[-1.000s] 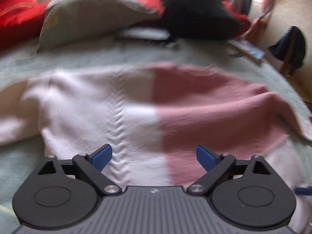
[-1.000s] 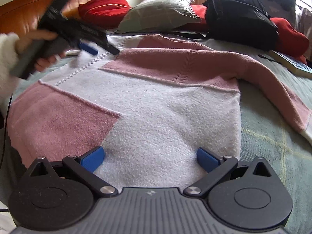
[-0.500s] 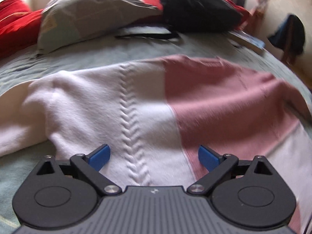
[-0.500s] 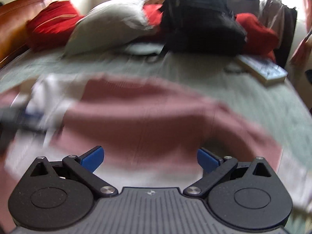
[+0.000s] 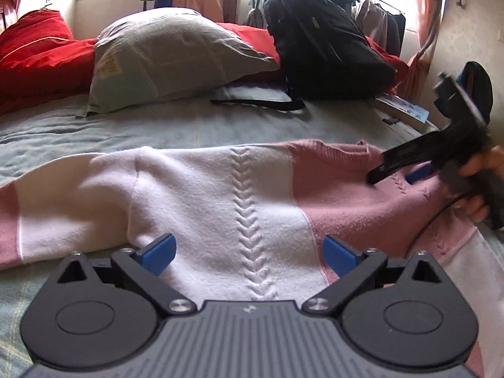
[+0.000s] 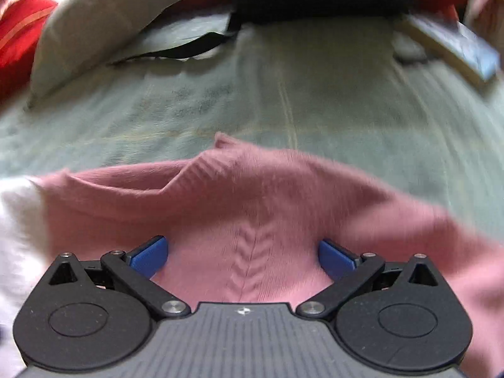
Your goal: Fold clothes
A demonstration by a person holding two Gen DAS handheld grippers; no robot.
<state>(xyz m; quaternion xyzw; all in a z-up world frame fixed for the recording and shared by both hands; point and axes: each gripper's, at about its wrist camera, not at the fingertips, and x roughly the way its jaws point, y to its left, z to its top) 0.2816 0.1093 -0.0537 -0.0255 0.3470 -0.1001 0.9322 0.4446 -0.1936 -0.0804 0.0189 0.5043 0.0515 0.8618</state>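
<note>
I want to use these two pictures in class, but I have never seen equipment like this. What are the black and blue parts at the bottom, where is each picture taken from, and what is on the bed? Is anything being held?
There is no robot here. A person holds a hand tool with a two-fingered claw in each hand, and a camera on each tool looks forward along its blue fingers.

One picture looks out over the left claw, the other over the right claw. The right tool and the hand holding it also show at the left camera's edge.

On the bed lies a pink and white sweater, with a grey pillow and black backpack behind. Both claws are open above the sweater, holding nothing.
</note>
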